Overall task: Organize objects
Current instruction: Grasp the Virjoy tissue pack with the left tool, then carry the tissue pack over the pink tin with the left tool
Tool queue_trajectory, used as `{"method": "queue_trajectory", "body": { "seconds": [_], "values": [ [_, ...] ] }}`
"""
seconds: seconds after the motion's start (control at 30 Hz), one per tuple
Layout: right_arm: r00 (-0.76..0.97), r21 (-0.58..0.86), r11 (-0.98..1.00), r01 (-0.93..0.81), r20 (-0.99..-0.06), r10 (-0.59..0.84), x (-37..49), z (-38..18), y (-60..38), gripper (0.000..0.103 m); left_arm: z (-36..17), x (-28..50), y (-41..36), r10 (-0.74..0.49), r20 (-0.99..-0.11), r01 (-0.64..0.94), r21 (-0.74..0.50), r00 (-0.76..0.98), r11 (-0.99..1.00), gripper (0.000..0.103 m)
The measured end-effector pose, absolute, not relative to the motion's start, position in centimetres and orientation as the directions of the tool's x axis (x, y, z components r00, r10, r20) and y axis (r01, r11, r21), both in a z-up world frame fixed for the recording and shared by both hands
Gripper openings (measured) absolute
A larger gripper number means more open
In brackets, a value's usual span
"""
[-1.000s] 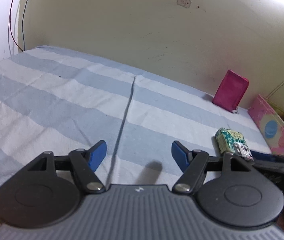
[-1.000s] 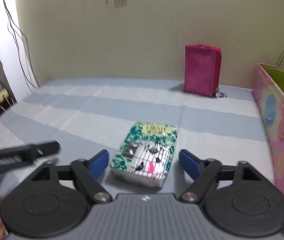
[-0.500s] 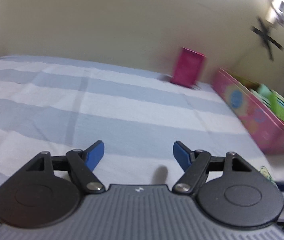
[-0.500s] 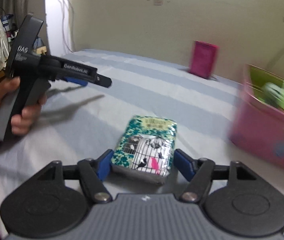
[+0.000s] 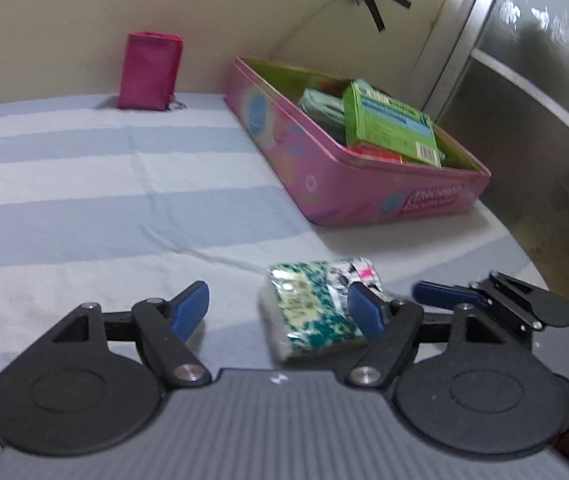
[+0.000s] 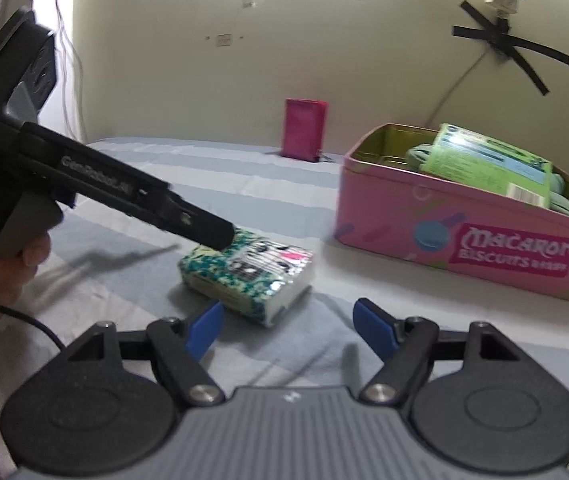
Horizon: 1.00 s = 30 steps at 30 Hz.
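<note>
A teal-patterned tissue pack (image 5: pixel 316 304) (image 6: pixel 246 276) lies on the striped cloth. My left gripper (image 5: pixel 280 312) is open, with the pack between its fingers, closer to the right one. In the right wrist view the left gripper's black finger (image 6: pixel 204 232) reaches over the pack's far left corner. My right gripper (image 6: pixel 288 328) is open and empty, just short of the pack. Its blue fingertips (image 5: pixel 440 294) show to the right of the pack in the left wrist view.
A pink biscuit tin (image 5: pixel 364 184) (image 6: pixel 464 240) holds a green box (image 5: pixel 388 124) and other items at the right. A magenta wallet (image 5: pixel 148 72) (image 6: pixel 304 128) stands against the back wall. A dark cabinet (image 5: pixel 532 120) borders the right side.
My left gripper swung right and came down around the tissue pack. My right gripper drew back off the pack, which now lies turned ahead of its fingers.
</note>
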State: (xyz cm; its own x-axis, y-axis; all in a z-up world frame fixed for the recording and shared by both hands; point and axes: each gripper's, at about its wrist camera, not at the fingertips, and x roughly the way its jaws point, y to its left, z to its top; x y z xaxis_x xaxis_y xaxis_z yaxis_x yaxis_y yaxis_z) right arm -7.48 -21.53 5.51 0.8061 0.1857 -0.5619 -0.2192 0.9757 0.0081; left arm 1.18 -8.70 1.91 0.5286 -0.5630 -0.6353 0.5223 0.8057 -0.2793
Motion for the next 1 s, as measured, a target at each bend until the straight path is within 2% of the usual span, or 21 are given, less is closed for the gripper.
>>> {"method": "queue_trajectory", "body": {
  "seconds": [0.07,0.13,0.17,0.2,0.27,0.37,0.57,0.7,1.0],
  "values": [
    [0.798,0.025,0.972,-0.232,-0.566,0.205,-7.1,5.4,-21.4,0.074,1.4,1.4,-9.4,-0.546,-0.66,0.508,-0.278,0.516,0.815,0.077],
    [0.786,0.044,0.968,-0.249,-0.574,0.228,-6.7,5.2,-21.3,0.068,1.1,1.3,-9.6,-0.54,-0.659,0.493,-0.281,0.524,0.823,0.076],
    [0.779,0.055,0.965,-0.257,-0.579,0.24,-6.9,5.0,-21.2,0.064,1.1,1.2,-9.8,-0.536,-0.659,0.491,-0.278,0.527,0.825,0.071],
    [0.771,0.067,0.962,-0.264,-0.584,0.252,-6.7,4.9,-21.2,0.054,1.2,1.0,-9.8,-0.544,-0.658,0.497,-0.286,0.52,0.82,0.063],
    [0.776,0.081,0.96,-0.267,-0.573,0.264,-6.7,4.9,-21.2,0.049,1.4,1.1,-10.2,-0.586,-0.654,0.517,-0.33,0.478,0.79,0.053],
    [0.8,0.082,0.966,-0.245,-0.546,0.249,-6.8,5.5,-21.4,0.048,2.6,0.7,-11.4,-0.57,-0.651,0.542,-0.277,0.502,0.794,0.053],
    [0.884,0.058,0.979,-0.194,-0.422,0.201,-6.4,9.1,-23.5,0.048,7.2,1.6,-14.0,-0.594,-0.572,0.616,-0.186,0.565,0.765,0.053],
    [0.918,0.011,0.989,-0.145,-0.373,0.138,-5.1,10.7,-24.5,0.048,9.1,3.3,-16.2,-0.608,-0.532,0.634,-0.161,0.589,0.756,0.053],
    [0.936,0.021,0.997,-0.072,-0.344,0.075,-0.7,10.6,-28.6,0.048,10.0,6.8,-21.0,-0.593,-0.527,0.627,-0.138,0.609,0.767,0.053]
  ]
}}
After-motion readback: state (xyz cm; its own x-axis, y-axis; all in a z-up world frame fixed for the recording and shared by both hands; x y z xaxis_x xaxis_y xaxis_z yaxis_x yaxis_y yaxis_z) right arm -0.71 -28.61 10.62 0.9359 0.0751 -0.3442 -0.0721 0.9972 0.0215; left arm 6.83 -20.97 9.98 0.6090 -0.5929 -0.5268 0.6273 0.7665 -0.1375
